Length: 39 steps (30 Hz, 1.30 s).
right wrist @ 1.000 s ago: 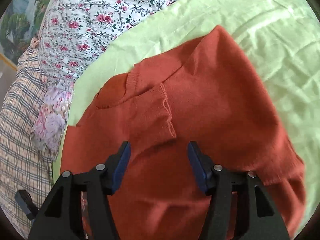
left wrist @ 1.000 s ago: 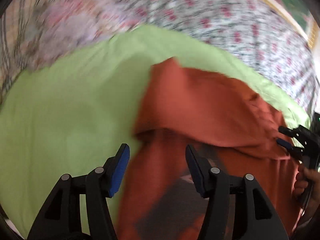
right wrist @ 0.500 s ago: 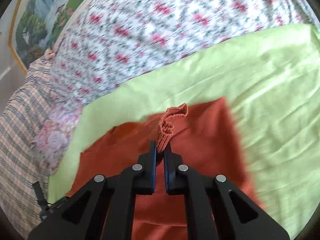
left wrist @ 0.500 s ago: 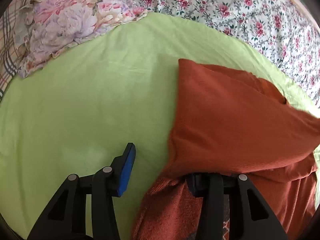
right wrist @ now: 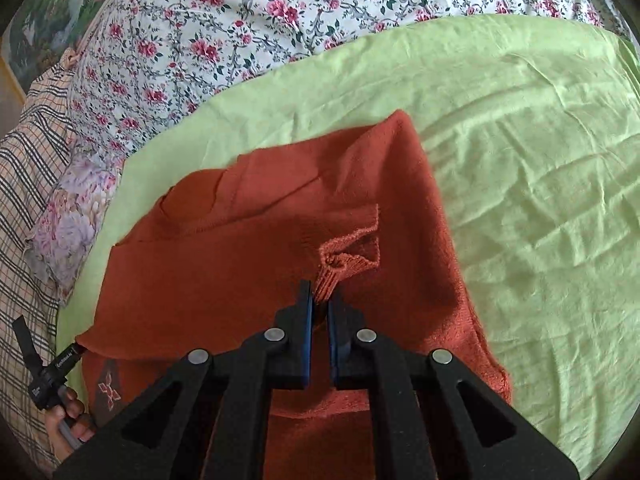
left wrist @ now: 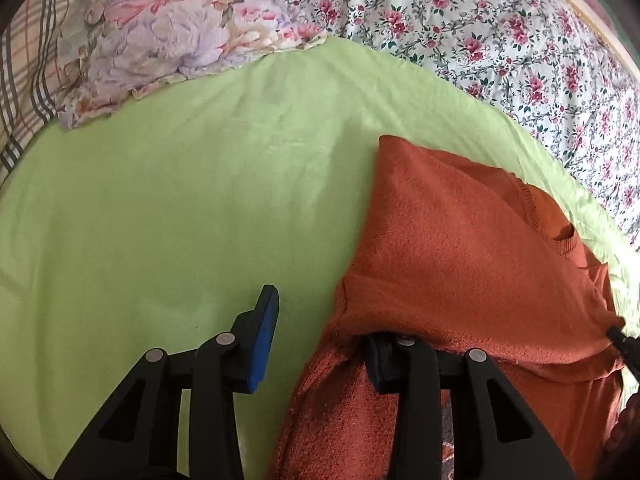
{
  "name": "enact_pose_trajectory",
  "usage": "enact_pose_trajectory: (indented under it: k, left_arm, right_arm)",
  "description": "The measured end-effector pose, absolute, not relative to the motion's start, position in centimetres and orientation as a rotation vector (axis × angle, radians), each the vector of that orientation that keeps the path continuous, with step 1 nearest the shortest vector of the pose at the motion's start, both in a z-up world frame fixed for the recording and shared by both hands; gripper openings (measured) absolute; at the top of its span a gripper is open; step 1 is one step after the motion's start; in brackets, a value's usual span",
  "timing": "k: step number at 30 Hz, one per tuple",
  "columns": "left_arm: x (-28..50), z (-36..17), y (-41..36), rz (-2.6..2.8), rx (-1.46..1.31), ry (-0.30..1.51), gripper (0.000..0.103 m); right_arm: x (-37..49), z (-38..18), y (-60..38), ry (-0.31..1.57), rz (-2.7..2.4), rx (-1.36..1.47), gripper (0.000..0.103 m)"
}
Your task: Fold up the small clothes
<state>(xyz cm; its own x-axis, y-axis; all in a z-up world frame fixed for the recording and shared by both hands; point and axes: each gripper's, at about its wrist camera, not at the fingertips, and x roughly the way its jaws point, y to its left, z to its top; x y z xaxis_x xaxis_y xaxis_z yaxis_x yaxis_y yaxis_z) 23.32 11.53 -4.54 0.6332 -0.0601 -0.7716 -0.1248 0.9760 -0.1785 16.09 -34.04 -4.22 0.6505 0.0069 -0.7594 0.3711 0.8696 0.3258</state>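
Orange sweater (right wrist: 248, 264) spread on the green sheet (right wrist: 520, 152), filling centre and lower left of the right wrist frame. Sleeve cuff (right wrist: 344, 256) pinched in the closed right gripper (right wrist: 319, 312). Left gripper (left wrist: 320, 344) wide apart, one finger under a sweater fold, the other over bare sheet. Around: floral quilt (right wrist: 248, 20) at top, lilac pillow (left wrist: 168, 40) upper left, plaid cloth (right wrist: 28, 168) at left edge.

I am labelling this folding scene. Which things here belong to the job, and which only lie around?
Belong to the job:
- rust-orange knitted sweater
- its ribbed sleeve cuff, pinched by the right hand-held gripper
- left hand-held gripper, open, one finger under the sweater
- light green bed sheet

Only lying around:
- white rose-print quilt
- lilac floral pillow
- plaid cloth
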Motion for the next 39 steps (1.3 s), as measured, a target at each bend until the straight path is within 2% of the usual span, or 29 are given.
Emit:
enact_pose_trajectory:
  k: [9, 10, 13, 15, 17, 19, 23, 27, 30, 32, 39]
  left_arm:
    - [22.6, -4.5, 12.0, 0.001, -0.224, 0.928, 0.047]
    - [22.2, -4.3, 12.1, -0.009, -0.217, 0.933, 0.048]
    - [20.1, -3.5, 12.5, -0.053, -0.220, 0.942, 0.048]
    - [18.4, -2.9, 12.9, -0.100, -0.225, 0.945, 0.049]
    - [16.3, -2.4, 13.2, -0.160, -0.233, 0.947, 0.052]
    - [14.4, -2.0, 13.4, -0.199, -0.230, 0.945, 0.057]
    - [10.2, -1.9, 14.1, -0.269, -0.235, 0.947, 0.063]
    - [6.5, -2.7, 14.9, -0.332, -0.247, 0.978, 0.064]
    - [3.9, -3.7, 15.4, -0.370, -0.244, 1.016, 0.067]
    - [2.2, -4.4, 15.8, -0.386, -0.231, 1.044, 0.067]
    - [-2.0, -6.9, 16.4, -0.498, -0.287, 1.112, 0.067]
  right_arm:
    - [15.7, -5.5, -34.0, 0.918, -0.249, 0.440, 0.007]
    - [15.4, -5.3, -34.0, 0.919, -0.249, 0.451, 0.011]
    - [13.6, -4.3, -34.3, 0.894, -0.267, 0.481, 0.012]
    - [11.7, -3.1, -34.4, 0.861, -0.269, 0.488, 0.016]
    - [9.5, -2.0, -34.4, 0.835, -0.268, 0.492, 0.032]
    - [7.0, -1.1, -34.4, 0.816, -0.255, 0.494, 0.040]
    - [2.6, -0.3, -34.4, 0.808, -0.224, 0.494, 0.040]
    - [-1.6, -0.3, -33.7, 0.804, -0.156, 0.506, 0.041]
    - [-3.5, -0.8, -32.6, 0.823, -0.095, 0.512, 0.047]
    - [-5.2, -1.4, -32.0, 0.847, -0.041, 0.516, 0.051]
    - [-11.5, -2.8, -31.4, 0.926, 0.031, 0.500, 0.053]
